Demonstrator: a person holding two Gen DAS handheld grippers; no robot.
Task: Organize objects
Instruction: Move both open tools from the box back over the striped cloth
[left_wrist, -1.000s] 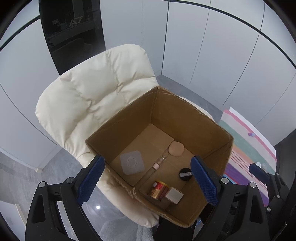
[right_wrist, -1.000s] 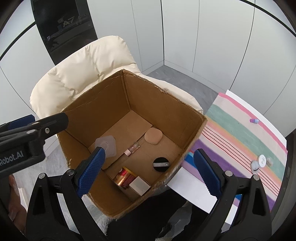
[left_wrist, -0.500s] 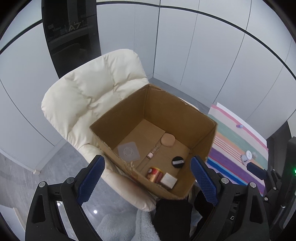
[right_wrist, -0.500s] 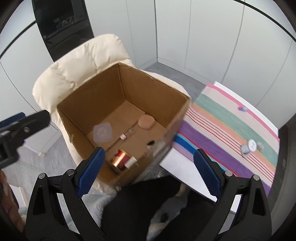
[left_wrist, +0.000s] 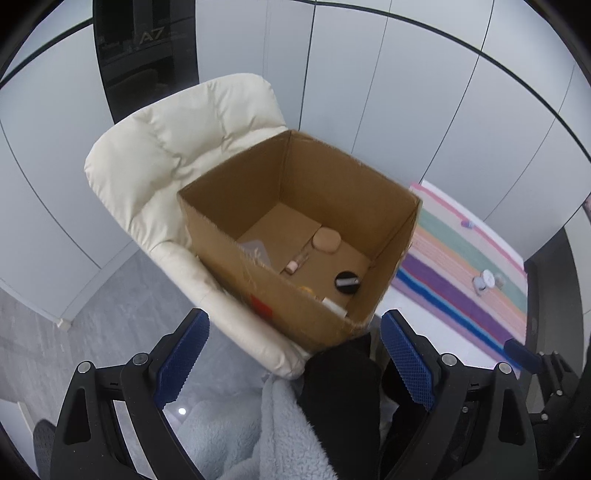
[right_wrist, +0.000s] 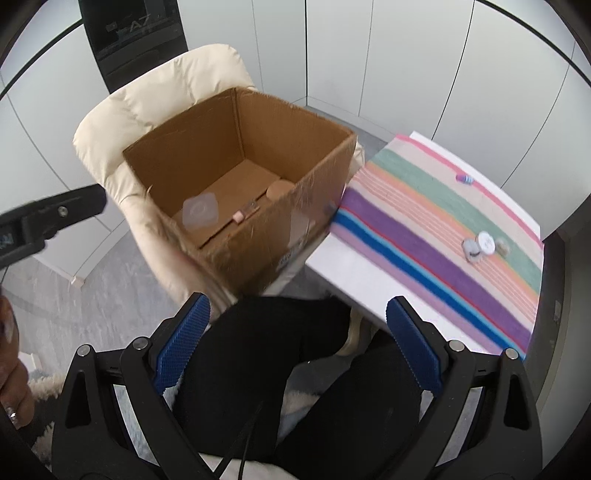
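An open cardboard box (left_wrist: 388, 236) (right_wrist: 325, 173) sits on a cream padded chair (left_wrist: 177, 147) (right_wrist: 122, 110). Inside it lie a peach sponge puff (left_wrist: 325, 240), a black round lid (left_wrist: 346, 282), a small pink-capped vial (left_wrist: 293, 265) (right_wrist: 239, 217) and a clear square lid (right_wrist: 199, 212). On the striped cloth (right_wrist: 436, 221) lie a white round cap (right_wrist: 485, 242), a grey item (right_wrist: 471, 249) and a small purple piece (right_wrist: 464, 179). My left gripper (left_wrist: 291, 354) and right gripper (right_wrist: 295, 347) are both open and empty, held back from the box.
The striped cloth covers a white table (right_wrist: 351, 273) right of the chair. The person's dark-clad legs (right_wrist: 295, 369) and a pale blue fleece (left_wrist: 266, 424) are below the grippers. White wall panels stand behind, and a dark doorway (left_wrist: 144, 55).
Both grippers have drawn back and up from the box, so it looks smaller and farther. The right view has swung toward the table. Both stay open and empty.
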